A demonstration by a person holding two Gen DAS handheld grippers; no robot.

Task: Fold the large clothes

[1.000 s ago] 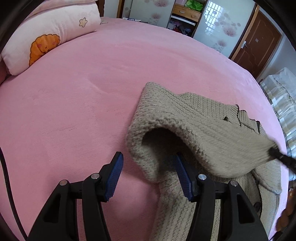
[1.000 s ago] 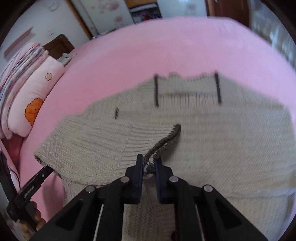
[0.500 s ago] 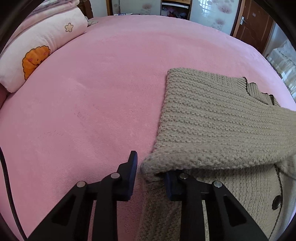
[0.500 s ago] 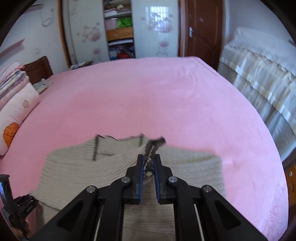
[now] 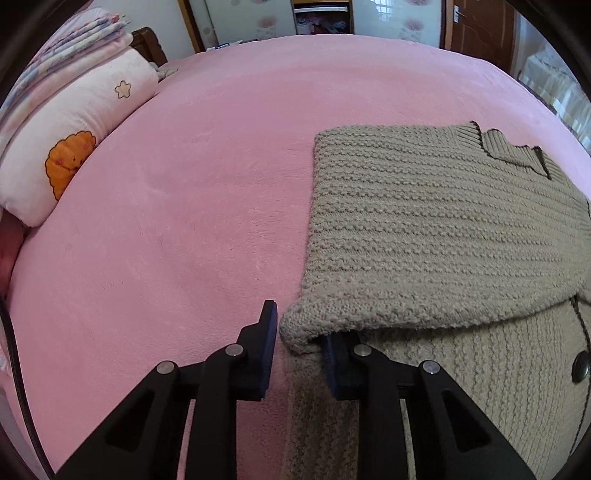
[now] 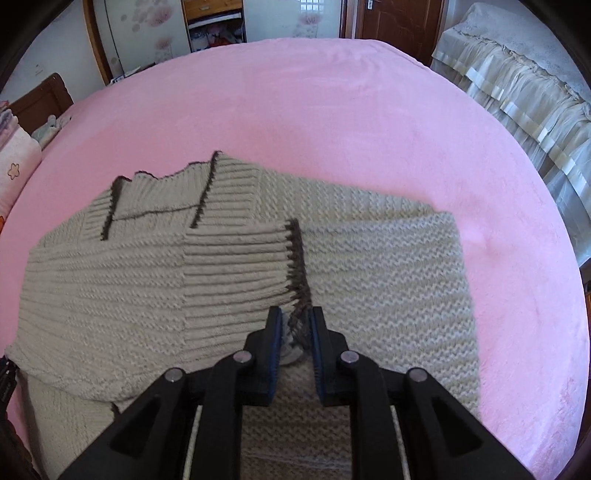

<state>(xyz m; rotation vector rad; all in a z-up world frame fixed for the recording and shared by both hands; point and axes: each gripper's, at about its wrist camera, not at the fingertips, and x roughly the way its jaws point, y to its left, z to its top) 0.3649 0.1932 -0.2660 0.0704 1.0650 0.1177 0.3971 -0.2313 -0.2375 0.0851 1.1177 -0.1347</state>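
A pink bedspread (image 6: 332, 110) fills the frame; a wardrobe (image 6: 214, 22) and brown door (image 6: 399, 18) are seen at top; pale curtains (image 6: 524, 103) at upper right; pillows (image 5: 74, 147) at left.

Count: one knitted cardigan (image 6: 229, 266), two grippers (image 5: 297, 325) (image 6: 295, 325), one cartoon pillow (image 5: 74, 147), one visible button (image 5: 580, 364), possibly more hidden.

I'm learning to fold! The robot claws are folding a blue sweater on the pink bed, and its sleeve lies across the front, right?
Almost. The sweater is beige, not blue, as the right wrist view shows. It does lie on the pink bed with its sleeve folded across the front.
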